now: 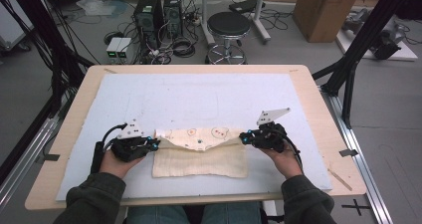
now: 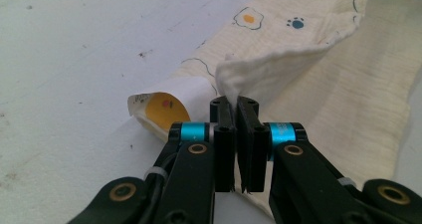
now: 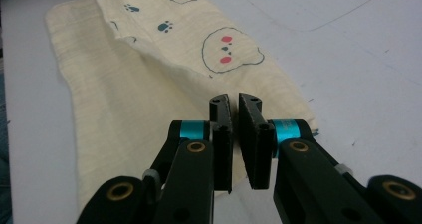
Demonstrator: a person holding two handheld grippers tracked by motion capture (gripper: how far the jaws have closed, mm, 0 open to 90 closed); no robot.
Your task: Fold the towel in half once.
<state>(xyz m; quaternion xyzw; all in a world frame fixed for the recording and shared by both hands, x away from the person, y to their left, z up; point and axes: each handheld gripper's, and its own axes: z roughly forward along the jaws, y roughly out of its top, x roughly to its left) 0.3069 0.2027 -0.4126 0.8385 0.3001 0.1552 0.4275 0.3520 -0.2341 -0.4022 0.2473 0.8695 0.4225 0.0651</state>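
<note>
You are folding a printed cloth (image 1: 199,154) lying near the surface's (image 1: 318,104) 6 o'clock edge. Your left gripper (image 1: 155,144) is pinching the cloth's 9 o'clock corner with jaws closed on it; your right gripper (image 1: 244,138) is doing likewise at 3 o'clock. You are gripping both far corners so the edge is coming over evenly toward you.
</note>
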